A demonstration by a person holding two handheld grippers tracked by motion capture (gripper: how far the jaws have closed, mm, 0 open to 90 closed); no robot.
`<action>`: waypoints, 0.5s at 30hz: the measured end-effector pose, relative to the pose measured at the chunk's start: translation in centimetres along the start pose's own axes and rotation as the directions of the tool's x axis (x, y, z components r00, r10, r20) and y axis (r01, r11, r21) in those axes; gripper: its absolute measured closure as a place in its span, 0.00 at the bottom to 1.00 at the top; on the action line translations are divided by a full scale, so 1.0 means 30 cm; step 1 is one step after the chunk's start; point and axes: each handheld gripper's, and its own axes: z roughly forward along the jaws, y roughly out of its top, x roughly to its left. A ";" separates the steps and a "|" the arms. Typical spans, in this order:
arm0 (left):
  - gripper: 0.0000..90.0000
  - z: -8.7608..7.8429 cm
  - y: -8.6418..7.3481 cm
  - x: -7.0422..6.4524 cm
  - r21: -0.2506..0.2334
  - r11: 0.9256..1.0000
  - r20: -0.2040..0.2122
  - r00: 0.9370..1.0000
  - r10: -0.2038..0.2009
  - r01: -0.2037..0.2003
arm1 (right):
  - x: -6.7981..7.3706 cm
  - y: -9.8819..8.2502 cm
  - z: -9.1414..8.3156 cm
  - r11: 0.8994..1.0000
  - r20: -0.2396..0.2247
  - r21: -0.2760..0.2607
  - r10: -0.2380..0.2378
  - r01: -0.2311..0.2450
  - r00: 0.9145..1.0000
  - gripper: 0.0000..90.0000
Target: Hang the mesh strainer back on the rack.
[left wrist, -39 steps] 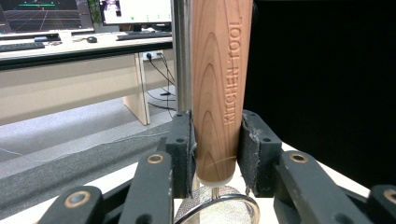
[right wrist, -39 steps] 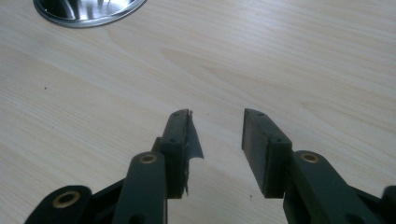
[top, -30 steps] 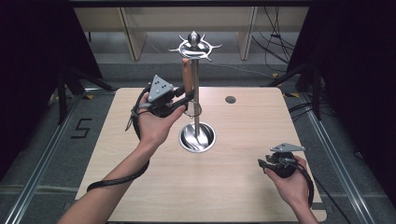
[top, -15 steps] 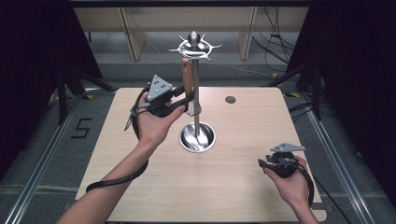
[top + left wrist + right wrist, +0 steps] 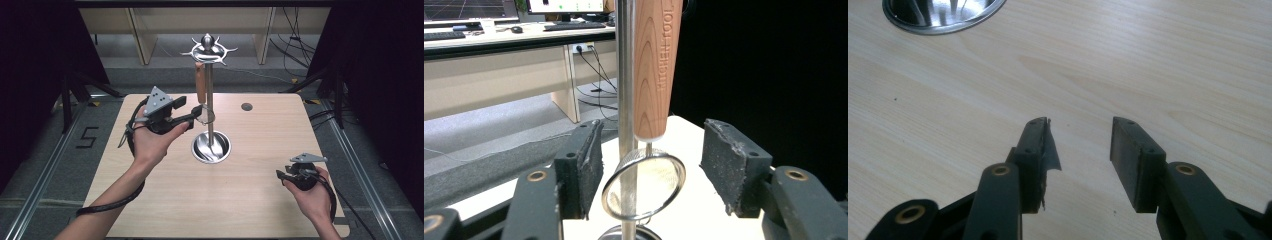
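Note:
A steel stand [image 5: 209, 100] with a hooked crown rises from a round dish base [image 5: 211, 146] at the table's middle. From one hook hangs a small strainer, its wooden handle [image 5: 200, 82] above its wire mesh ring [image 5: 205, 114]. My left gripper [image 5: 190, 111] sits just left of the pole; its jaws have just been opening. In the left gripper view the handle [image 5: 655, 70] and mesh ring [image 5: 644, 186] hang between the spread pads [image 5: 586, 165] without touching them, beside the pole [image 5: 625, 75]. My right gripper [image 5: 281, 176] rests low at the table's right, open with nothing in it [image 5: 1080, 145].
A small dark round mark [image 5: 246, 106] lies on the wooden table [image 5: 150, 200] behind the stand to the right. The stand's shiny base [image 5: 938, 15] shows at the top left of the right gripper view. Shelving and cables lie beyond the far edge.
My left gripper's jaws have spread apart off the strainer's handle and the hand has drawn back a little to the left. The strainer stays hanging. The right hand has not moved.

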 end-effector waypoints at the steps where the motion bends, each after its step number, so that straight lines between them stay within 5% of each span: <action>1: 0.44 -0.007 -0.002 0.001 0.000 1.000 0.002 1.000 -0.001 0.001 | 0.008 0.003 -0.005 0.999 -0.007 0.016 0.038 -0.038 0.999 0.66; 5: 0.43 -0.040 -0.014 0.006 0.003 1.000 0.012 1.000 0.000 0.000 | 0.005 0.003 0.003 0.999 -0.011 -0.023 0.037 -0.037 0.999 0.65; 15: 0.42 -0.125 -0.069 0.039 0.003 1.000 -0.008 1.000 0.007 -0.007 | 0.007 0.004 0.001 0.999 -0.017 -0.012 0.050 -0.050 0.999 0.64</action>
